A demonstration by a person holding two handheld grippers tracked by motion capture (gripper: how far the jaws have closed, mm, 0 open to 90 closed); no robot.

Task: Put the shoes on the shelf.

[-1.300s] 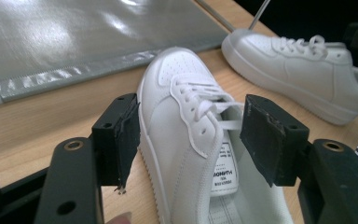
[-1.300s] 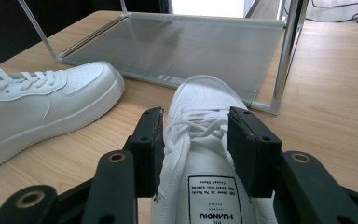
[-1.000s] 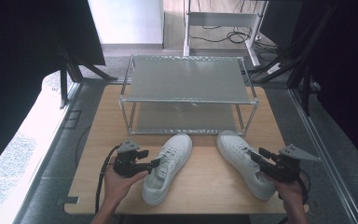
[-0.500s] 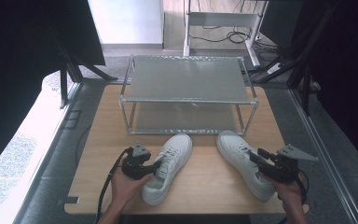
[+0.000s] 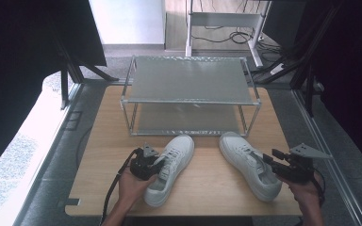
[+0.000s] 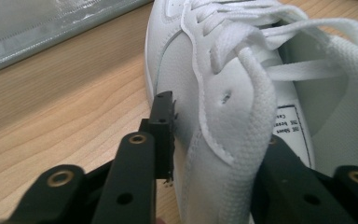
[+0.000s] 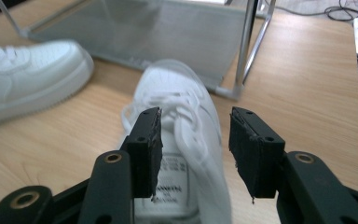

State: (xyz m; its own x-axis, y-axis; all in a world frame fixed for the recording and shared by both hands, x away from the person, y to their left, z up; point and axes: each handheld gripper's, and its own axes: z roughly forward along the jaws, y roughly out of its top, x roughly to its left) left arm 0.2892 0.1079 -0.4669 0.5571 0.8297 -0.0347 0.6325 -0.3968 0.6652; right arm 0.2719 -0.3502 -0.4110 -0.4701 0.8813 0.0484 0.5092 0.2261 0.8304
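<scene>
Two white lace-up shoes lie on the wooden table (image 5: 101, 141). My left gripper (image 5: 159, 165) is at the left shoe (image 5: 172, 162), near its opening. In the left gripper view its jaws (image 6: 216, 122) have just been closing on the shoe's (image 6: 214, 70) side wall, with one pad (image 6: 164, 133) against the outside and the other jaw inside the collar. My right gripper (image 5: 269, 162) hovers over the heel end of the right shoe (image 5: 245, 157). It (image 7: 196, 122) is open, and the right shoe (image 7: 182, 100) shows between the pads untouched.
A metal two-shelf rack (image 5: 188, 80) stands behind the shoes at the middle of the table; one of its legs (image 7: 242, 51) rises just past the right shoe's toe. The left shoe (image 7: 23, 84) lies off to the left in the right gripper view.
The left hand has slid right and down onto the left shoe, and its jaws have closed around the side wall. The right gripper has stayed where it was.
</scene>
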